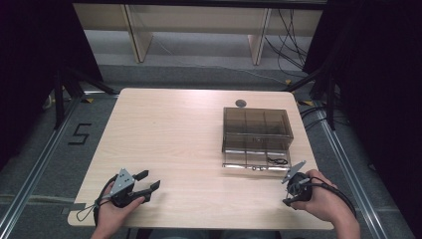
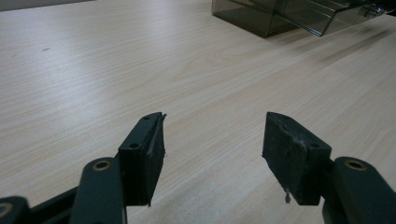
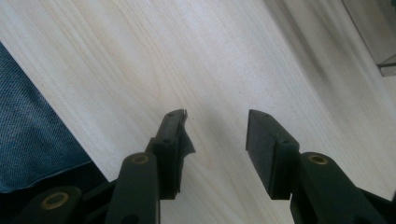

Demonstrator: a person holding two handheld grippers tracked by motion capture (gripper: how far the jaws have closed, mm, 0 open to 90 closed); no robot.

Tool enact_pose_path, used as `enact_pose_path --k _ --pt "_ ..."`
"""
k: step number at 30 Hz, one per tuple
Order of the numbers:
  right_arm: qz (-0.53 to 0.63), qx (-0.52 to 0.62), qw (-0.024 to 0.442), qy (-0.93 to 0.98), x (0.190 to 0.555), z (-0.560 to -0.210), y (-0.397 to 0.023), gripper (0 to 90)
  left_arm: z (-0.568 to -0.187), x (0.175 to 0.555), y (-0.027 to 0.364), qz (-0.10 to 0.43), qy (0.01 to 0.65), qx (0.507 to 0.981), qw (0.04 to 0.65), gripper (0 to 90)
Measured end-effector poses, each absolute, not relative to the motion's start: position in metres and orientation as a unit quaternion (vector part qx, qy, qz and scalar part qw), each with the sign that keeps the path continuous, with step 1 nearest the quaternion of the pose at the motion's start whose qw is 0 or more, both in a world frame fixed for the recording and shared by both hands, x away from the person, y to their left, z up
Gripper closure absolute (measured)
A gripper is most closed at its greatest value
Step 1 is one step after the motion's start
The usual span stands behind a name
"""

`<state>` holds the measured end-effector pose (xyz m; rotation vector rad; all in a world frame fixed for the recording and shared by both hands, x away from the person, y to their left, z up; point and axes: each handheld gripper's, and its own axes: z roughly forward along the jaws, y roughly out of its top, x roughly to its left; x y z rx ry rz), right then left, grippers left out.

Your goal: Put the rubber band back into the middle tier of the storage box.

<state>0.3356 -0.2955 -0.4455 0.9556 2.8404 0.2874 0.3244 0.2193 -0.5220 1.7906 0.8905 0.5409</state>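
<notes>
A smoky see-through compartment box (image 1: 256, 122) stands right of the table's middle. A clear tray part (image 1: 251, 160) reaches out from it toward me, with a small dark item (image 1: 277, 161) inside. My left gripper (image 1: 148, 179) rests near the front left corner, pointing toward the box. It is open, with nothing between its jaws (image 2: 212, 135). A hand (image 1: 323, 201) holds my right gripper by the front right edge, just in front of the tray. The right gripper (image 3: 215, 126) is open over bare wood, with nothing between its fingers. The box's corner (image 2: 252, 14) shows far off.
The light wooden table (image 1: 174, 129) has a small dark round disc (image 1: 240, 103) behind the box. Blue cloth (image 3: 32, 135) lies past the table's front edge. Dark stands and cables flank the table, and a "5" mark (image 1: 79, 133) is on the floor at left.
</notes>
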Motion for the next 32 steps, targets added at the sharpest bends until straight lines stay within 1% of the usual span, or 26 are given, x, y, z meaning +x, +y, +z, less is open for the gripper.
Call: enact_pose_path --k 3,11,32 --pt "0.100 0.321 0.062 0.940 0.334 -0.447 -0.296 58.0 -0.522 0.325 0.219 0.225 0.368 0.744 0.510 38.3" --pt "0.114 0.316 0.071 0.939 0.332 -0.456 -0.296 57.2 -0.522 0.324 0.219 0.222 0.372 0.741 0.513 38.1" --pt "0.119 0.327 0.078 0.934 0.323 -0.459 -0.298 55.0 -0.523 0.324 0.218 0.221 0.372 0.740 0.515 38.3"
